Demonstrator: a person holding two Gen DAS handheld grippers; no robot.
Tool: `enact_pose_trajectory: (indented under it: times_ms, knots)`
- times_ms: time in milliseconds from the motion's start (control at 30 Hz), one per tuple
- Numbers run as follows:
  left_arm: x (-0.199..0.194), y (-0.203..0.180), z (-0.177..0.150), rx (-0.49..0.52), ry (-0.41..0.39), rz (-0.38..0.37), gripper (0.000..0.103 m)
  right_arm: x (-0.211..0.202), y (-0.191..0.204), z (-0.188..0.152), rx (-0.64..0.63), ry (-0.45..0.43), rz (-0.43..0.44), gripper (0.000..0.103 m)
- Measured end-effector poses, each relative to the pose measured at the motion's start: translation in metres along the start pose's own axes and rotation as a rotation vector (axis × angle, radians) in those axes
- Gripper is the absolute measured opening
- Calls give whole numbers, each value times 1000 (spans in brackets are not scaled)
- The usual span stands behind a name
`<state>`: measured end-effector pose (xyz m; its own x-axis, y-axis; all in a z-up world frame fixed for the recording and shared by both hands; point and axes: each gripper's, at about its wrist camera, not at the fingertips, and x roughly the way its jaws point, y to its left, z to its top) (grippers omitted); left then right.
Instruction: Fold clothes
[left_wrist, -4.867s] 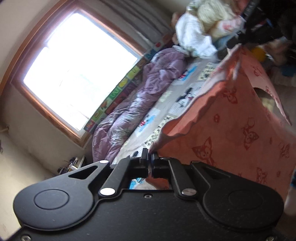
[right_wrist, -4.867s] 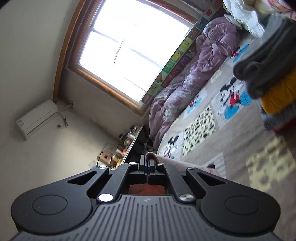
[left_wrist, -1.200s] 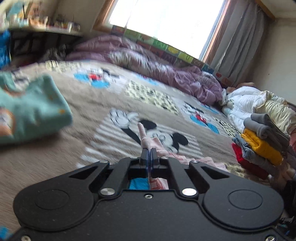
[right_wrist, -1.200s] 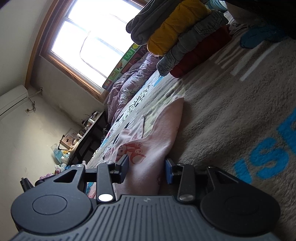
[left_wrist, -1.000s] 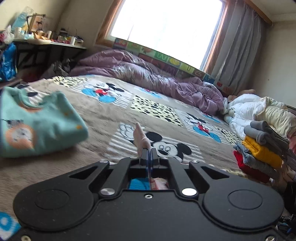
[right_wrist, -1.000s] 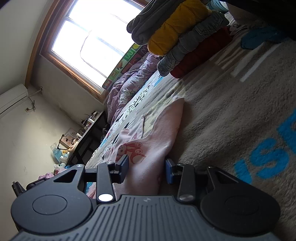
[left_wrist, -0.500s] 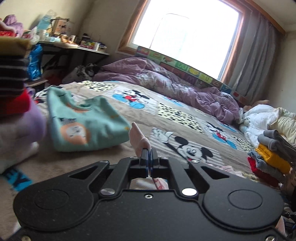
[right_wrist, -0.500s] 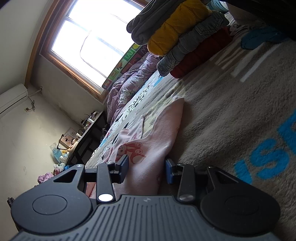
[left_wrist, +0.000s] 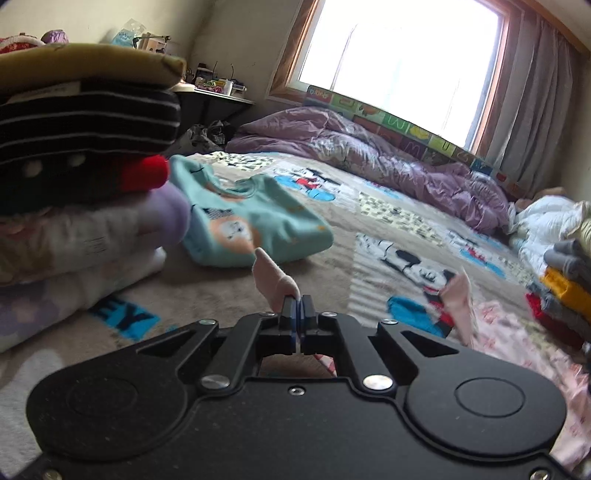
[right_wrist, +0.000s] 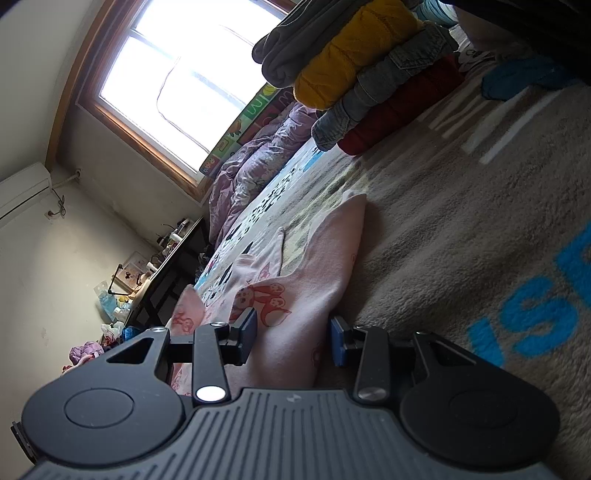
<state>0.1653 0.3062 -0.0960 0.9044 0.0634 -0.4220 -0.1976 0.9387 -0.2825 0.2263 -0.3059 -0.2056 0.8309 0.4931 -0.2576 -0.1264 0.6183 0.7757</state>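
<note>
The pink garment (right_wrist: 295, 280) lies spread on the bed blanket (right_wrist: 480, 229), with its long axis going away from the near edge toward the far window. The left gripper (left_wrist: 296, 314) is closed tight on a corner of this pink cloth, and the corner stands up a little above the fingers, lifted from the blanket. The right gripper (right_wrist: 291, 332) is wide, its jaws stand on both sides of the near hem, low over the cloth, and they do not pinch it. So the garment is directly in front of the right gripper and stretches away from it, while the left one holds already an edge on the left side. I think the coming move is to carry the held corner to the right, across the long axis, so that one half covers the other; for this the left hand is the one that matters, and the right can press or take the near hem. There are no containers here. On the far right stands a stack of folded clothes (right_wrist: 369, 66), on the near left another pile (left_wrist: 81, 155), and a folded teal shirt (left_wrist: 251, 221) lies just beyond the held corner.
</note>
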Motion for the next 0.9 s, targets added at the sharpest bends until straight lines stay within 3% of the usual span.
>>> enact_pose_trajectory:
  times_ms: [333,433,500,600,633,700,733,767,867,900]
  knots:
    - [-1,24,-23,-13,117,78,0,0,1,-1,-4,1,-5,41]
    - [3,38,-27,-84,171,82,3,0,1,-1,-4,1,-5,41]
    - [4,44,-26,-124,178,85,13,0,1,-1,-4,1,-6,41]
    - [8,42,-24,-116,161,130,42,0,0,-1,-3,1,-4,41]
    - [9,41,-23,-114,156,145,43,0,0,0,-2,0,-4,41]
    - [11,40,-21,-108,144,175,37,0,0,0,-1,0,-3,41]
    - [12,39,-20,-106,139,190,14,0,0,0,-1,0,-2,41]
    - [13,38,-19,-103,133,205,10,0,-1,1,0,1,-2,41]
    - [13,28,-17,-62,125,259,10,1,-1,1,0,0,-2,41]
    - [13,23,-16,-41,124,280,15,1,-1,1,1,0,-2,41]
